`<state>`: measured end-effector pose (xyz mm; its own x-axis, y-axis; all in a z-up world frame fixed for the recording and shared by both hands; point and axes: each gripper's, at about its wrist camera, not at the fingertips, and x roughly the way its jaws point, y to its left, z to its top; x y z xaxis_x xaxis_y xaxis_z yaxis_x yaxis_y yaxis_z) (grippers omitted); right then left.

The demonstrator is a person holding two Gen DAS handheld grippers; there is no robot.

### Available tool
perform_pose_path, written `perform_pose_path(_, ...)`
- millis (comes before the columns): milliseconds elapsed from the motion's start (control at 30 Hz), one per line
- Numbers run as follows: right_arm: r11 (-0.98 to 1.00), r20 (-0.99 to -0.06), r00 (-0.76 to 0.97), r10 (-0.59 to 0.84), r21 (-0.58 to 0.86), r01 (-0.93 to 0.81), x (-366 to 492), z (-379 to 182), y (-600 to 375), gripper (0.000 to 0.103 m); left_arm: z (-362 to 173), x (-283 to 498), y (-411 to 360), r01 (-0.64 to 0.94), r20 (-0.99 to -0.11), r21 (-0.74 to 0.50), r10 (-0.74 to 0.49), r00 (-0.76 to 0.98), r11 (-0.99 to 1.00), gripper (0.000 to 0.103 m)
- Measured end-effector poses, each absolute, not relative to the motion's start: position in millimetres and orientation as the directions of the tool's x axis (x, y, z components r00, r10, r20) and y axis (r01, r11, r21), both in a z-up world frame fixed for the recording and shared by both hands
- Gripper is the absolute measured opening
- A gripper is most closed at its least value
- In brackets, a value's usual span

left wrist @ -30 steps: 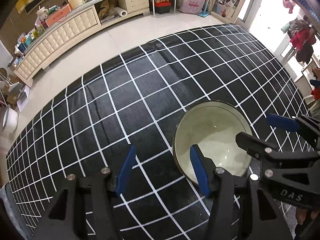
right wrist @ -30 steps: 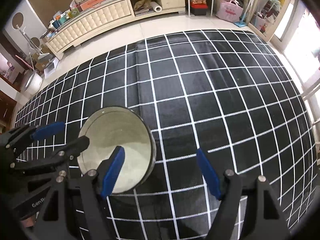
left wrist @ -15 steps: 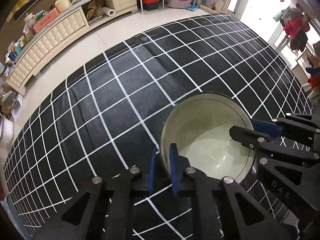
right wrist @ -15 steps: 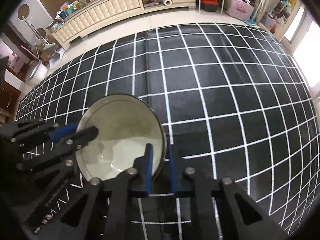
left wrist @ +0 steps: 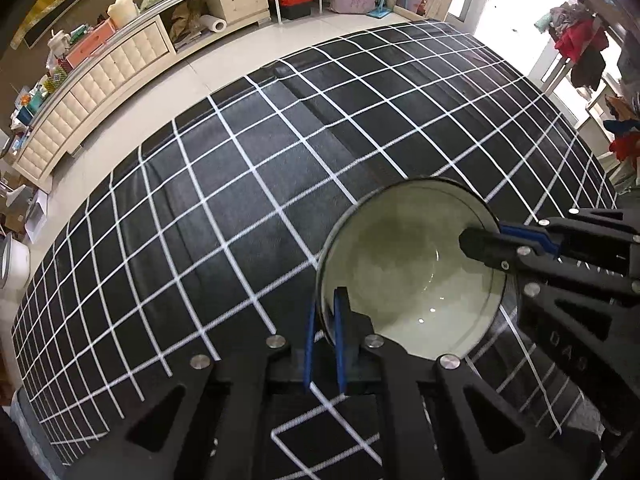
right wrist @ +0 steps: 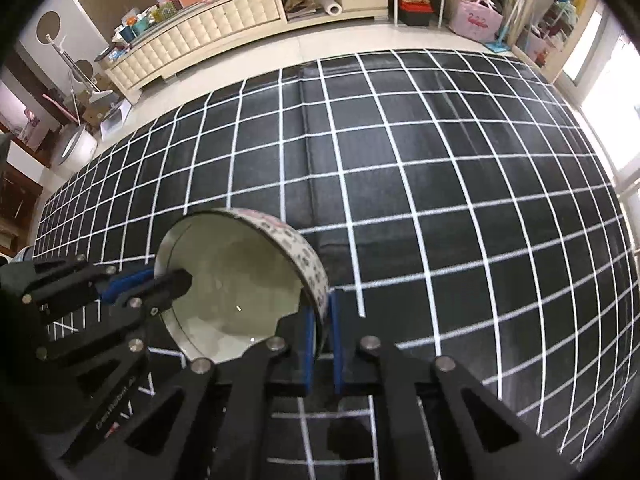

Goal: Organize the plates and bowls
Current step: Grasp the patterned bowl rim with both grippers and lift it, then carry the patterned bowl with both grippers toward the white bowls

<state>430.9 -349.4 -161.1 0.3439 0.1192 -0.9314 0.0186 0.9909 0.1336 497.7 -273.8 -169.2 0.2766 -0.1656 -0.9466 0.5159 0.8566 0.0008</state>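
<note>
Item: 1 bowl (left wrist: 408, 276), pale glazed inside, patterned band on the outer wall, seen over a black grid-lined cloth (left wrist: 240, 184).

Holders: 2. Left gripper (left wrist: 325, 322) is pinched closed on the bowl's near-left rim, 1 blue pad inside the wall and 1 outside. Right gripper (right wrist: 321, 330) is likewise clamped on the opposite rim, wall between its pads.

Position: bowl sits between the 2 grippers, tilted in the right wrist view; it appears lifted off the cloth, though contact underneath cannot be confirmed.

Progress (judged): early. 1 bowl is gripped and not yet set anywhere. No plates, other bowls, rack or stack show, so nothing counts as organized so far.

Not visible or unclear: the bowl's underside; its destination; the near cloth, covered by gripper bodies; the pattern motifs, too small to read. Cabinet (right wrist: 208, 36) and clutter behind are distorted by the fisheye.
</note>
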Motion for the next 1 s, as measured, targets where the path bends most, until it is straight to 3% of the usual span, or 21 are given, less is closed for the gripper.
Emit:
perform_pose_path(233, 0.996, -0.931, 0.355, 0.084, 0.083, -0.018, 410, -150, -325, 0.009, -154, 473, -263, 0.497, -0.940, 0.050, -0.127, 0.316, 0.866, 0.006)
perform_pose_path(1000, 0.979, -0.888, 0.415, 0.197, 0.154, -0.135, 333, -81, -249, 0.009, -64, 366, -158, 0.395, -0.902, 0.079, -0.103, 0.419, 0.915, 0.006)
